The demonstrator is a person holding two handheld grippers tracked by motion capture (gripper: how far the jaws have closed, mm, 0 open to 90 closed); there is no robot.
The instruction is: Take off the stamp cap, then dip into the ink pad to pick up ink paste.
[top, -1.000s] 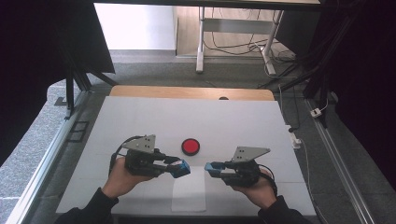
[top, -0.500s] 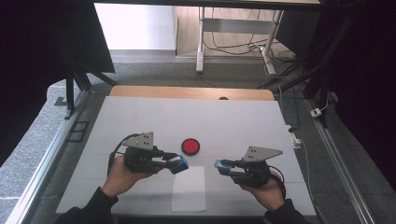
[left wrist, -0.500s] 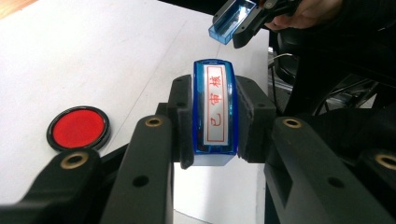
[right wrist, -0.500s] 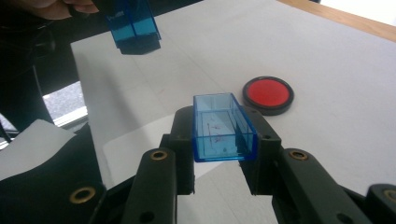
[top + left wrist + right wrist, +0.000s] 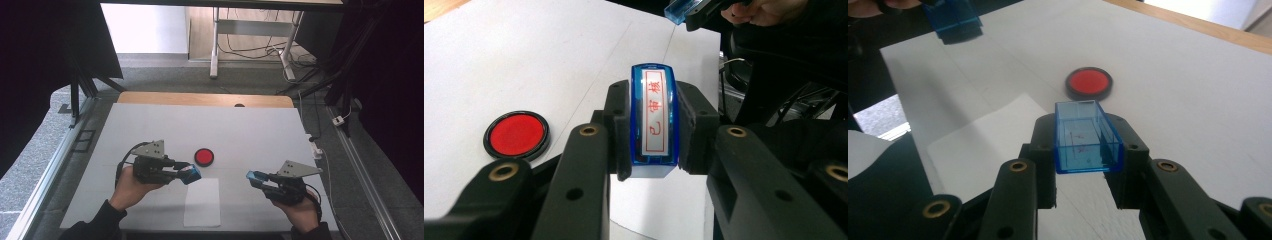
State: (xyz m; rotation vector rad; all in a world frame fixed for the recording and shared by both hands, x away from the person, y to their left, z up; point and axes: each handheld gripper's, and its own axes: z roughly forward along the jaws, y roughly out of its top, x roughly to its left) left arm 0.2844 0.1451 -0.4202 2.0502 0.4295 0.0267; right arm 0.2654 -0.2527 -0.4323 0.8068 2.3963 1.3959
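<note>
My left gripper (image 5: 654, 125) is clamped on the blue stamp (image 5: 654, 117), its face with red characters turned up toward the camera; it sits above the near left part of the white table (image 5: 240, 130), just over the corner of the paper sheet (image 5: 202, 202); my right gripper (image 5: 1083, 145) grips the clear blue cap (image 5: 1085, 137), open side up, well apart from the stamp on the right; the red ink pad (image 5: 204, 156) lies on the table between them, slightly farther back, touching neither.
</note>
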